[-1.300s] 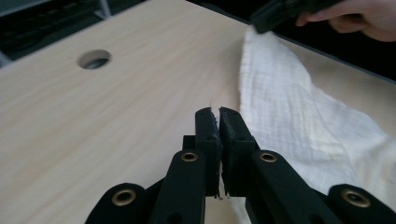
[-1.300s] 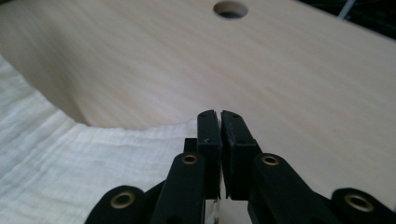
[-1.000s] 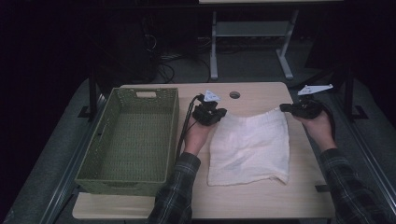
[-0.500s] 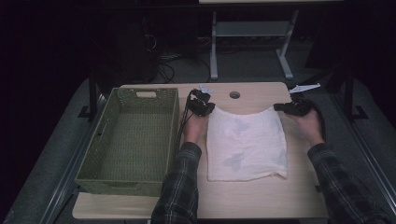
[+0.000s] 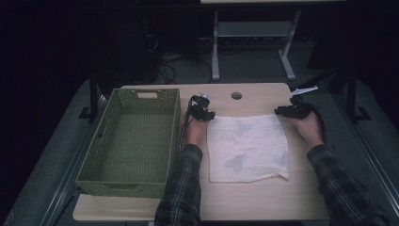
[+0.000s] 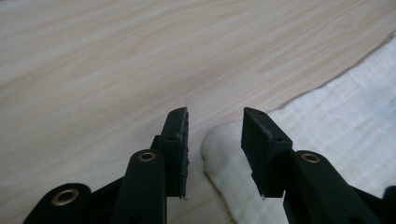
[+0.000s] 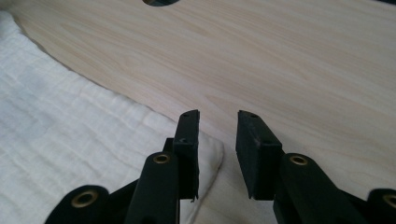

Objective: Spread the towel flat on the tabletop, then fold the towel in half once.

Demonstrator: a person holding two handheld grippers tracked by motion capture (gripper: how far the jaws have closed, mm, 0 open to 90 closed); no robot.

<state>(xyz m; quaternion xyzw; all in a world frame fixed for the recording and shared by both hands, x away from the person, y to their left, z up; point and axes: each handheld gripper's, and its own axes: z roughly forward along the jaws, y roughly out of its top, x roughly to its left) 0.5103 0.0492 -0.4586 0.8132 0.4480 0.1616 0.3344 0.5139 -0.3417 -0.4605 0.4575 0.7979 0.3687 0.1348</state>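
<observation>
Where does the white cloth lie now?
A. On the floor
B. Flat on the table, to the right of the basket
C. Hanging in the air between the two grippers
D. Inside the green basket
B: in the high view the white cloth lies spread flat on the table, beside the green basket, which holds nothing.

You have a pale wooden table (image 5: 254, 197) with a round hole (image 5: 236, 95) near its far edge. On it a green woven basket (image 5: 131, 141) sits at the left, and a white cloth (image 5: 247, 148) lies spread flat just beside it.
</observation>
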